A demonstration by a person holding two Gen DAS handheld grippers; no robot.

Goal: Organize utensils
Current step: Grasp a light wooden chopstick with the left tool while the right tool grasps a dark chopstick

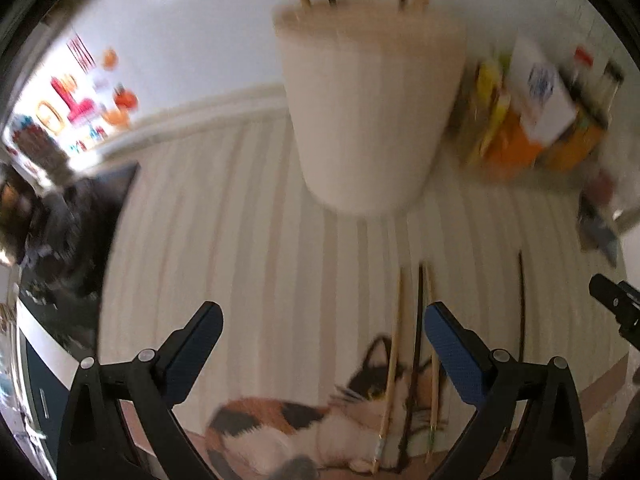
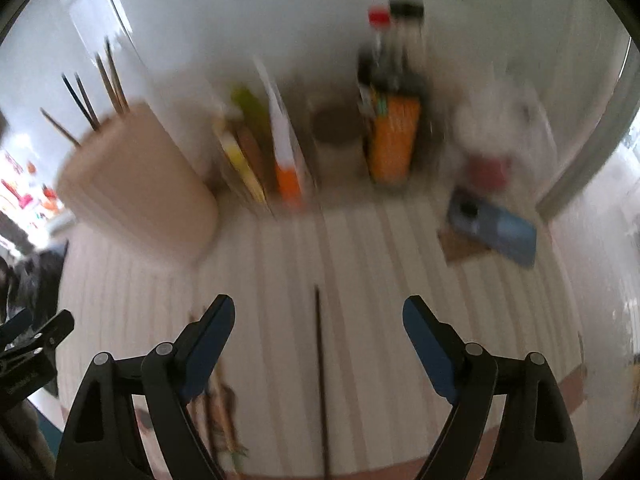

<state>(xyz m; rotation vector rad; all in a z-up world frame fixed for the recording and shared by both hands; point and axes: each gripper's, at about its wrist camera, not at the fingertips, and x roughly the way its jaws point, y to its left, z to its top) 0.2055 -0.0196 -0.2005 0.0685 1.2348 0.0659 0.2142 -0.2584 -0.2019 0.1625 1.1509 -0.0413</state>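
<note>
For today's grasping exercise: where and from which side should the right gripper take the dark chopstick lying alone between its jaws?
Grip the dark chopstick mid-shaft, coming down from above with the right gripper open jaws astride it. It lies flat on the striped cloth, running along the jaws' line, thin and straight, so closing across its width should hold it.

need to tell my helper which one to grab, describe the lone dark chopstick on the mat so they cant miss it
Start at the beige holder cup standing on the striped mat, then look toward the near edge. A single dark chopstick lies flat there, right between the open right claw fingers. Unlike the others grouped by the cat picture, it lies alone.
</note>
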